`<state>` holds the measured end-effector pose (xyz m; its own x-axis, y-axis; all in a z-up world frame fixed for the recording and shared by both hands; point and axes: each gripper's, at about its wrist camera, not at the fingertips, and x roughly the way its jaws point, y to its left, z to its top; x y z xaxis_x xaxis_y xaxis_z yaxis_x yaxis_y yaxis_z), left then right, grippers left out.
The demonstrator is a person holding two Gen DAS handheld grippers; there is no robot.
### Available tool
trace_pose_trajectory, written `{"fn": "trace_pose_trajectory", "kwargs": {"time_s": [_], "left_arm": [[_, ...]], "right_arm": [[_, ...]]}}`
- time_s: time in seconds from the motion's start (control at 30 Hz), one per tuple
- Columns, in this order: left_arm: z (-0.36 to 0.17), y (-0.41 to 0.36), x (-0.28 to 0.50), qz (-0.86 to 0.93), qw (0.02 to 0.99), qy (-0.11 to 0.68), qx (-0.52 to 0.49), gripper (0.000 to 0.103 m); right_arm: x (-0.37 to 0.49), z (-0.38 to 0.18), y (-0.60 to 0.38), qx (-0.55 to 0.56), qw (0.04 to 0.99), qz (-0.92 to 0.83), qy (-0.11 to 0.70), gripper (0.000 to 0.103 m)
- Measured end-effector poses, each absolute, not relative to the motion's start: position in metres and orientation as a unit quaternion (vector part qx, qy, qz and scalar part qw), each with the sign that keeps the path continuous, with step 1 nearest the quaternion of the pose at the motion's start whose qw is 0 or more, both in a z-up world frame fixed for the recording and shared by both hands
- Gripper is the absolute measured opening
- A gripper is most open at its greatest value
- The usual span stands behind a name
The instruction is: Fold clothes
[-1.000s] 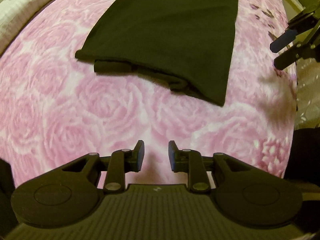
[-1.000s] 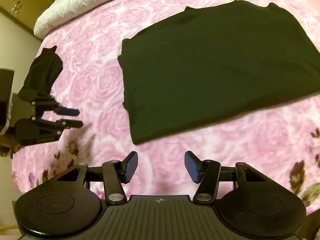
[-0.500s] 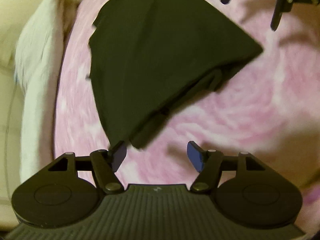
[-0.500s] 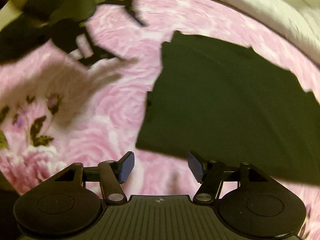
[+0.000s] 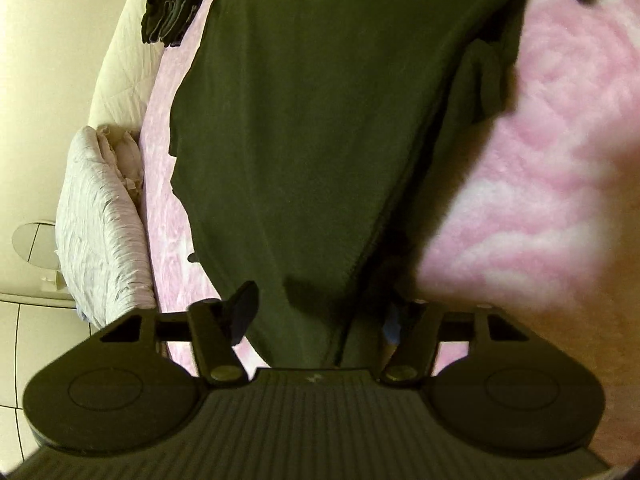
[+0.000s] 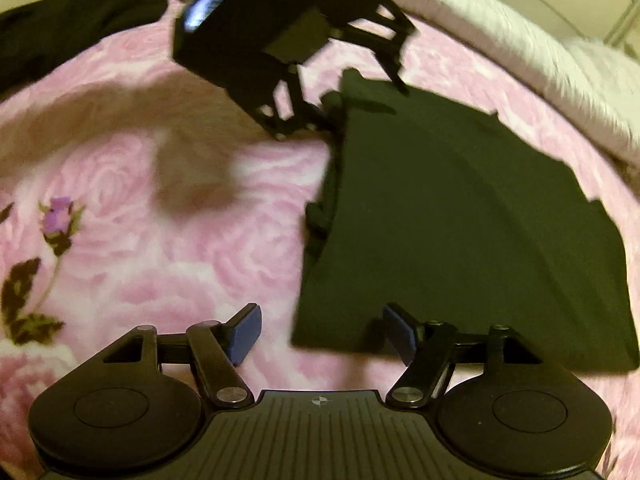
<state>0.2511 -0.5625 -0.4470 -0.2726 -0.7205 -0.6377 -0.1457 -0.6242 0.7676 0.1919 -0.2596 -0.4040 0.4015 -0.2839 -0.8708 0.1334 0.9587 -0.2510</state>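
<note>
**Both tools at two corners of a part-folded dark garment**

Nearest in the right wrist view, the right tool (image 6: 318,334) stands wide open and holds nothing; its blue pads straddle the near left corner of the dark garment (image 6: 460,232), the right-hand pad over the cloth and the left-hand pad over the pink rose-patterned bedspread (image 6: 168,280). In the left wrist view the left tool (image 5: 318,316) is also spread wide, with a corner of the same garment (image 5: 312,128) lying between its fingers. Whether any pad touches the cloth I cannot tell, but the jaws have not closed on it.

The garment lies flat on the bed as a rough rectangle, with a doubled layer and a lump of tucked cloth showing along one long edge, so it reads as already folded at least once. Further off in the right wrist view, the left tool (image 6: 308,116) sits at the garment's far left corner.

My judgement: the step in hand is taking hold of the two corners of one edge for a further fold. That calls for each tool to close on all the layers at its corner, then both to lift evenly and carry the edge across to the opposite side.

Beyond, a pile of dark clothing (image 5: 172,0) rests at the far edge, by a white quilt (image 5: 120,60).
</note>
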Motion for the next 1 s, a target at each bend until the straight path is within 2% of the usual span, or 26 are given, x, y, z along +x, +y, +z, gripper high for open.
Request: {"fn": "trace_pose_trajectory", "kwargs": {"time_s": [0.1,0.13,0.2,0.27,0.37,0.4,0.43,0.47,0.77,1.0], "left_arm": [[-0.453,-0.564,0.251,-0.696,0.209,-0.388,0.567,0.034],[-0.454,-0.564,0.25,-0.695,0.211,-0.388,0.567,0.032],[-0.458,-0.565,0.25,-0.693,0.216,-0.388,0.568,0.021],[-0.46,-0.566,0.247,-0.694,0.214,-0.384,0.571,0.015],[-0.455,-0.57,0.246,-0.7,0.214,-0.369,0.573,0.011],[-0.453,-0.57,0.247,-0.702,0.214,-0.365,0.573,0.011],[-0.45,-0.57,0.248,-0.704,0.214,-0.362,0.573,0.011],[-0.447,-0.571,0.249,-0.706,0.213,-0.358,0.573,0.01],[-0.405,-0.554,0.258,-0.714,0.223,-0.322,0.58,0.008],[-0.36,-0.502,0.296,-0.709,0.167,-0.286,0.622,0.009]], "right_arm": [[0.199,-0.415,-0.254,-0.116,0.835,-0.126,0.522,0.071],[0.199,-0.418,-0.252,-0.145,0.831,-0.131,0.521,0.071],[0.199,-0.424,-0.248,-0.209,0.817,-0.145,0.518,0.071],[0.199,-0.426,-0.249,-0.227,0.81,-0.144,0.521,0.071],[0.198,-0.429,-0.251,-0.245,0.801,-0.139,0.527,0.068],[0.197,-0.43,-0.252,-0.251,0.799,-0.138,0.529,0.063],[0.197,-0.431,-0.253,-0.257,0.796,-0.136,0.531,0.042],[0.196,-0.432,-0.254,-0.262,0.793,-0.135,0.533,0.015],[0.193,-0.377,-0.264,-0.159,0.828,-0.08,0.532,0.012],[0.186,-0.322,-0.255,-0.071,0.857,-0.018,0.51,0.012]]}}
